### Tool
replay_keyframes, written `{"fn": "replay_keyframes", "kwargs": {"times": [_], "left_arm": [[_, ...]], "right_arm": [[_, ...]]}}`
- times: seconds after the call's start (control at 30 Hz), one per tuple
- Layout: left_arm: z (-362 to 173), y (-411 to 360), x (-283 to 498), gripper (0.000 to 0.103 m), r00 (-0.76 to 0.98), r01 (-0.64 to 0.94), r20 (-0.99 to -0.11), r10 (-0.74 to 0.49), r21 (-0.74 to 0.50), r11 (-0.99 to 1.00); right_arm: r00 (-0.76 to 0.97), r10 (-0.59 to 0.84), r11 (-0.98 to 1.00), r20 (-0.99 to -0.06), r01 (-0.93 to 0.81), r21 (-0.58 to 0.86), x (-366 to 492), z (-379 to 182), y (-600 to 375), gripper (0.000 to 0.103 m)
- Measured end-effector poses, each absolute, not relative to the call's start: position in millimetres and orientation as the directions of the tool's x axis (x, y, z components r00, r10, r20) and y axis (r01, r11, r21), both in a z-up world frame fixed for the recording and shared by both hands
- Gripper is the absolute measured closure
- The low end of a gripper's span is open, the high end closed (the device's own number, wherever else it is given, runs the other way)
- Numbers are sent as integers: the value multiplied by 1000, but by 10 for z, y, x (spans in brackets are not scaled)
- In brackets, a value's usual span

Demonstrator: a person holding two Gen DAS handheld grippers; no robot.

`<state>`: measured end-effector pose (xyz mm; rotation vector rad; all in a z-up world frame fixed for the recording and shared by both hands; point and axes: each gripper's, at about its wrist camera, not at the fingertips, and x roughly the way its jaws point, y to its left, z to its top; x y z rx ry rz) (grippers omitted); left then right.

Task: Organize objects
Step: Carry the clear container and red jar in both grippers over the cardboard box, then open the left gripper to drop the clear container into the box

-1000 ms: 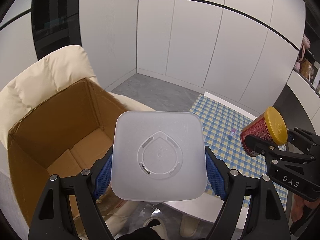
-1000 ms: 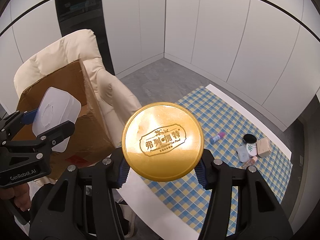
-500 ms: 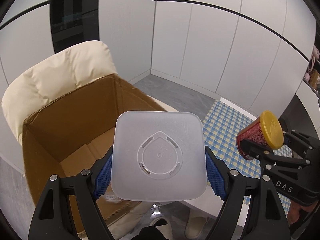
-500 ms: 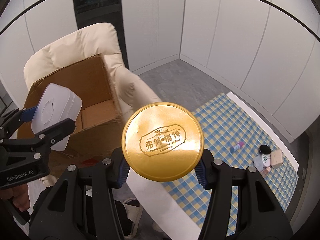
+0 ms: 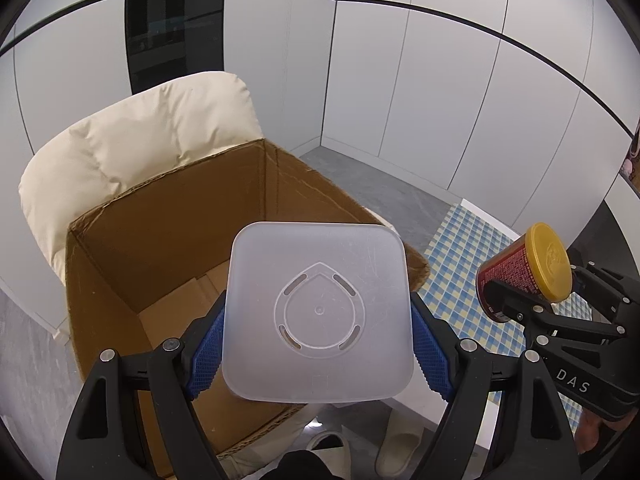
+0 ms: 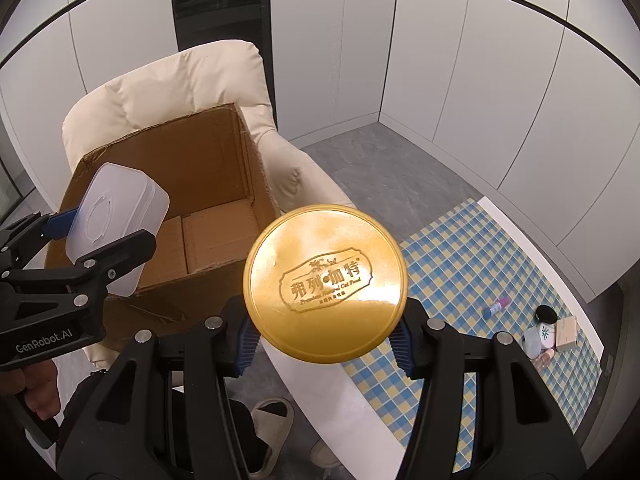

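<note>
My left gripper [image 5: 318,350] is shut on a frosted white plastic container [image 5: 318,312], its square base facing the camera; it hangs over the near edge of an open cardboard box [image 5: 168,240]. The same container [image 6: 116,224] shows in the right wrist view at the box's left side. My right gripper [image 6: 326,344] is shut on a red can with a gold lid [image 6: 326,284]. In the left wrist view that can [image 5: 528,272] hangs to the right of the box, above the checked cloth. The box [image 6: 216,200] holds nothing I can see; its bottom flaps show.
The box rests on a cream padded armchair [image 5: 132,140]. A table with a blue and yellow checked cloth [image 6: 480,280] carries a small bottle [image 6: 496,307] and several small toiletries [image 6: 548,332]. Slippered feet [image 6: 272,428] stand on the grey floor. White wall panels enclose the room.
Both grippers have swung left toward the box, each keeping its hold. The box now fills more of both views and its inside is more exposed; the table has slid right.
</note>
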<state>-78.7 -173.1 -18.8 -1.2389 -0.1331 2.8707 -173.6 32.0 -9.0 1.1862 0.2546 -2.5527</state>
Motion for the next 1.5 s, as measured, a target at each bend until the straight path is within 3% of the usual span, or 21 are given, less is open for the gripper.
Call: {"fn": "replay_keyframes", "kwargs": {"times": [1.5], "left_arm": [[-260, -2466, -582, 21, -664, 180, -743, -83, -52, -982]], "right_arm": [[-574, -285, -879, -767, 476, -29, -1632, -77, -444, 47]]}}
